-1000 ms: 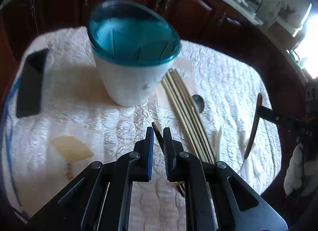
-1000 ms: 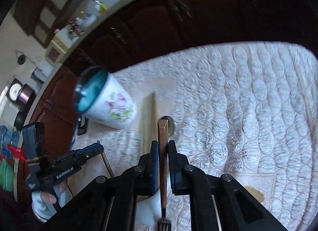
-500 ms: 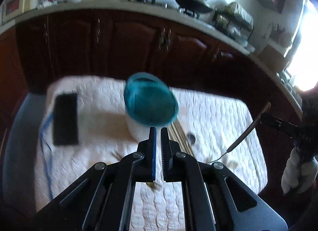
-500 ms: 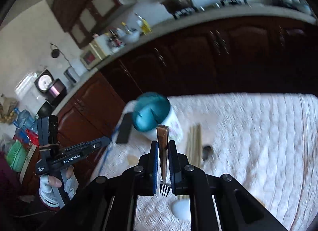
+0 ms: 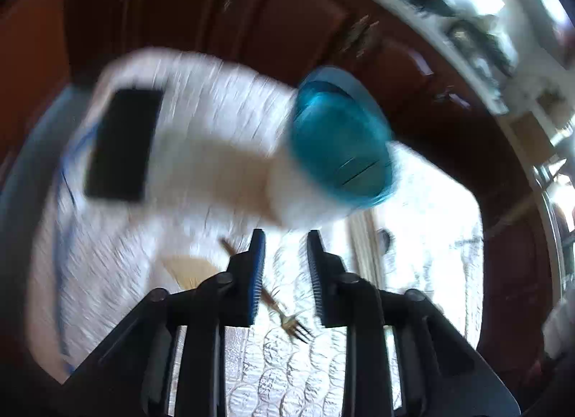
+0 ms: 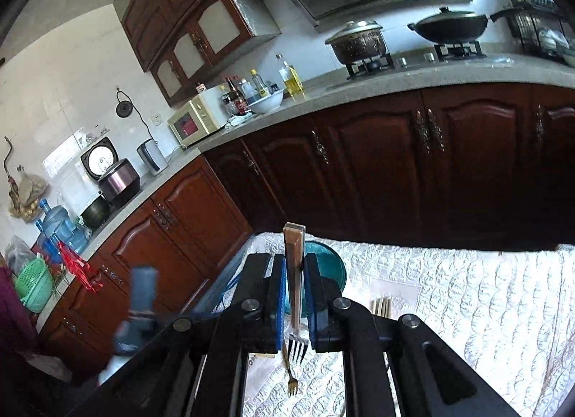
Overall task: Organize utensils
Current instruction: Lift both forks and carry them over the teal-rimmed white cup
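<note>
A white cup with a teal slotted lid (image 5: pixel 341 144) stands on the white quilted cloth (image 5: pixel 222 108). My left gripper (image 5: pixel 284 237) hovers in front of it. Its jaws are opening with nothing pressed between them. A gold fork (image 5: pixel 287 316) lies on the cloth under them. My right gripper (image 6: pixel 294 259) is raised above the table, shut on a wood-handled fork (image 6: pixel 294 273) with its tines hanging down. Behind its fingers the teal lid (image 6: pixel 323 266) shows. The gold fork (image 6: pixel 289 374) appears below. The left view is blurred.
A black phone (image 5: pixel 122 144) with a blue cable lies at the far left of the cloth. A bundle of chopsticks (image 5: pixel 359 244) and a spoon (image 5: pixel 384 237) lie right of the cup, a pale yellow piece (image 5: pixel 190 269) left of the gripper. Dark wooden cabinets (image 6: pixel 395 165) stand behind the table.
My left gripper's jaws have parted and its view has swung left, the cup now at the right. My right gripper has risen with the wood-handled fork, tilting up toward the kitchen counter.
</note>
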A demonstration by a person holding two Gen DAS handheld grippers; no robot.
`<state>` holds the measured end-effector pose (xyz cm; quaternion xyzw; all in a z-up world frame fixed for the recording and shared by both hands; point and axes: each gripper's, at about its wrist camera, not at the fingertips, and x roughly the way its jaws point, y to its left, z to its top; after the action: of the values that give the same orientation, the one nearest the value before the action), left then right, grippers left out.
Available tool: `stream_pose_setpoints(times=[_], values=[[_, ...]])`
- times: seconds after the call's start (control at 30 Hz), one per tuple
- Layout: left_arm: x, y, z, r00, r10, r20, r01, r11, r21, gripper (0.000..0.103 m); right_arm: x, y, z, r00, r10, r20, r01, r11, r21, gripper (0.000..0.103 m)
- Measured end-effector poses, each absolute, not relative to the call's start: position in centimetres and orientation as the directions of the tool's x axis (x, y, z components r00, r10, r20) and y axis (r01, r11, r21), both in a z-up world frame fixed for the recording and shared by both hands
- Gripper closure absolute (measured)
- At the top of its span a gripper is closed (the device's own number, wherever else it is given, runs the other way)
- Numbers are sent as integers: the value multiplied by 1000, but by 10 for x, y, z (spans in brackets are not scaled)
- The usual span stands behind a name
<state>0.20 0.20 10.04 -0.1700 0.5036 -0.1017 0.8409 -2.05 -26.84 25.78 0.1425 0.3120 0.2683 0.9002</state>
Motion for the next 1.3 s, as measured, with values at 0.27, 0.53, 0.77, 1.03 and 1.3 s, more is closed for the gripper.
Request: stream_pose_setpoints(times=[0.27, 0.53, 0.77, 1.03, 1.3], values=[[26, -5, 27, 374, -254, -892, -130, 938, -322, 77, -20, -275, 232, 636, 569, -521, -374, 818, 437, 94], [37, -15, 14, 384, -182, -905, -149, 955, -256, 93, -18, -281, 218, 627, 571, -529, -357, 815, 457, 94], [19, 2, 39, 429, -274, -861, -110, 930, -350, 98, -20, -281, 222, 630, 574, -523, -361, 813, 457, 94], [-22, 16, 119, 554, -312, -772, 14, 930, -366, 99, -23, -281, 227, 645, 570, -508, -365, 815, 451, 94], [-28, 24, 201, 648, -340, -682, 111, 928, -357, 99, -16, -271, 246, 669, 559, -489, -377, 823, 425, 94]])
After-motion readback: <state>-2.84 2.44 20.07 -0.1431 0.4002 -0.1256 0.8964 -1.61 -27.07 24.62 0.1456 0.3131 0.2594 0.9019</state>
